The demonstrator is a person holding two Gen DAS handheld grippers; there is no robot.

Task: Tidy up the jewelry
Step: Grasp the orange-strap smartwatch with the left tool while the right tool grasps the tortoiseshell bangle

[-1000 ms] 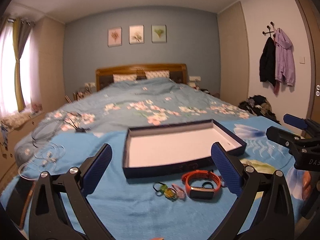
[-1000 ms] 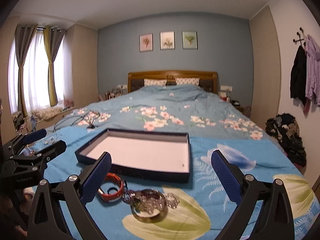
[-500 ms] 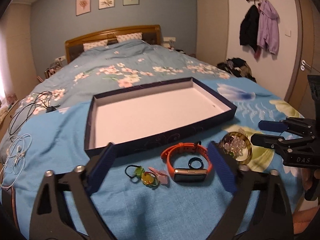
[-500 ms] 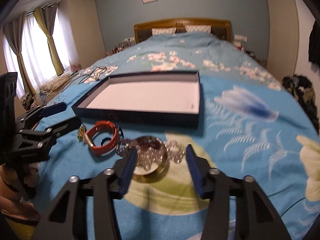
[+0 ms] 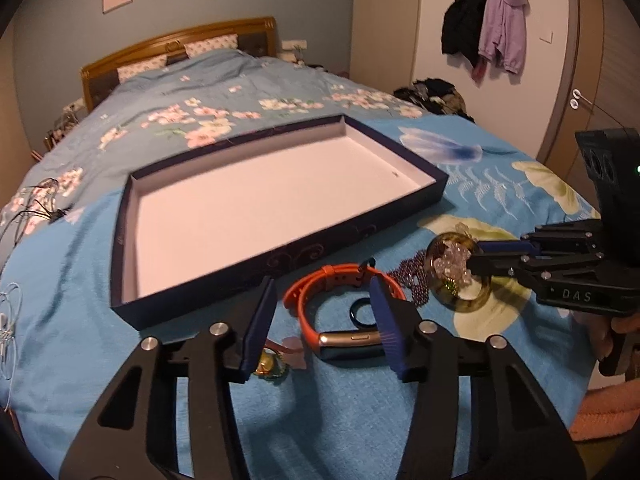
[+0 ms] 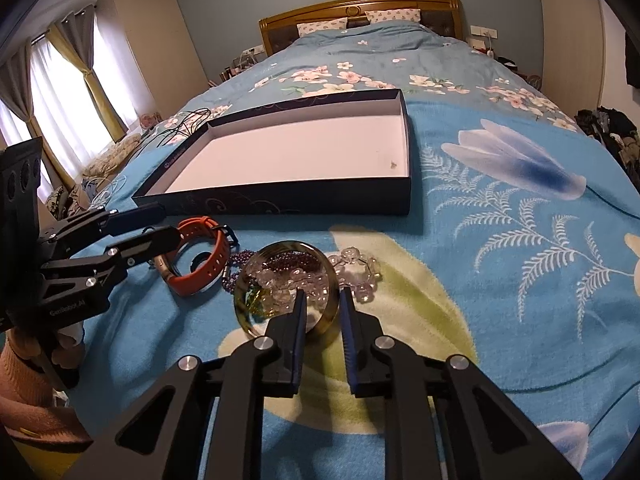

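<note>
A dark blue tray (image 5: 276, 258) (image 6: 360, 200) with a white floor lies empty on the bed. In front of it lie an orange wristband (image 5: 340, 276) (image 6: 208, 264), a small dark ring (image 5: 362, 314), purple beads (image 5: 412, 280), clear beads (image 6: 356, 268), a gold bangle (image 5: 472, 302) (image 6: 324, 316) and a green and pink trinket (image 5: 280, 362). My left gripper (image 5: 324, 328) is open, low over the wristband's left part. My right gripper (image 6: 322, 312) has narrowed around the bangle's near rim; contact is unclear.
The blue flowered bedspread (image 6: 500, 240) covers the whole work area. Cables (image 5: 36, 204) lie at the bed's left side. Clothes (image 5: 436, 94) are heaped on the floor at the right, by a door (image 5: 600, 92).
Both grippers have tilted down and come closer to the jewelry. The left jaws have narrowed around the wristband. The right jaws have closed in around the bangle's rim.
</note>
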